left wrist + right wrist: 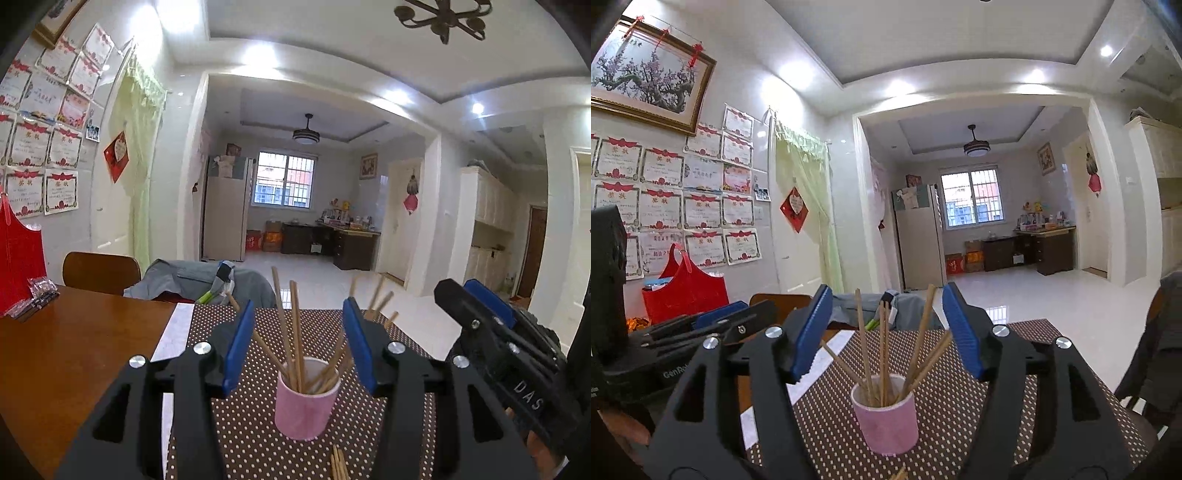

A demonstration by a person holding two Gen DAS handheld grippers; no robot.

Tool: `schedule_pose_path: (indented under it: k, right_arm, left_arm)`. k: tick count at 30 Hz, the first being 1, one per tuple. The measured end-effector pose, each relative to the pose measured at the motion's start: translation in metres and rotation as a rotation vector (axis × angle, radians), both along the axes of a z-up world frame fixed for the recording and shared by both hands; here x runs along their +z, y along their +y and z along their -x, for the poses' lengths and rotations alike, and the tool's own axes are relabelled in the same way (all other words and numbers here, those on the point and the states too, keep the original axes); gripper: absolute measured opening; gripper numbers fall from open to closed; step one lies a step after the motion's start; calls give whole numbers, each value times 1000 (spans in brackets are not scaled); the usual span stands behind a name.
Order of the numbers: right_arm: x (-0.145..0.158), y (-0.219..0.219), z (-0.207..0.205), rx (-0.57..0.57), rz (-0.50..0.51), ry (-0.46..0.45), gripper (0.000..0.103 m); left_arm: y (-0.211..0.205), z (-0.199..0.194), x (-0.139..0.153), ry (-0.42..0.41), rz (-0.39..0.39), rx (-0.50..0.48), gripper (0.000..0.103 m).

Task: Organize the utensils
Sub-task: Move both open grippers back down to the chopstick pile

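The pink cup [306, 400] full of chopsticks [295, 332] stands on the dotted mat [240, 424], near its middle. The left gripper [297, 343] and right gripper [886, 332] both gape wide, holding nothing.

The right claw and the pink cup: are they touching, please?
Apart: the right wrist view shows the open right claw above the pink cup, clear of its rim.

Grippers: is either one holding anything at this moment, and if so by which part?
Nothing is held. The left gripper and right gripper both stand open, pads clear of the chopsticks standing in the pink cup.
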State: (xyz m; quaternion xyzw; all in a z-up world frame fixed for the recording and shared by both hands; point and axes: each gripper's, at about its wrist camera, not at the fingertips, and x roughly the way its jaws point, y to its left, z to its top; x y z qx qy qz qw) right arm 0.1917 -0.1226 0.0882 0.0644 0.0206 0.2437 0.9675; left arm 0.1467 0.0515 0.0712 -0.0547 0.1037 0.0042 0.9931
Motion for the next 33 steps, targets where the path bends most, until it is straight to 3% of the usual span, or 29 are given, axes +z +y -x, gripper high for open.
schedule_pose_path:
  k: [3, 19, 24, 33]
  right_arm:
    - [-2, -5, 10, -9, 6, 16, 64]
    - [-26, -38, 40, -52, 7, 136, 71]
    - [-46, -39, 35, -39, 46, 236, 75]
    - [-95, -33, 20, -43, 157, 443, 76]
  left_arm:
    - [-8, 13, 0, 4, -18, -5, 59]
    - [-34, 52, -18, 77, -97, -47, 61]
    - [-37, 49, -42, 177, -125, -83, 61]
    - [-38, 19, -111, 488, -110, -143, 61]
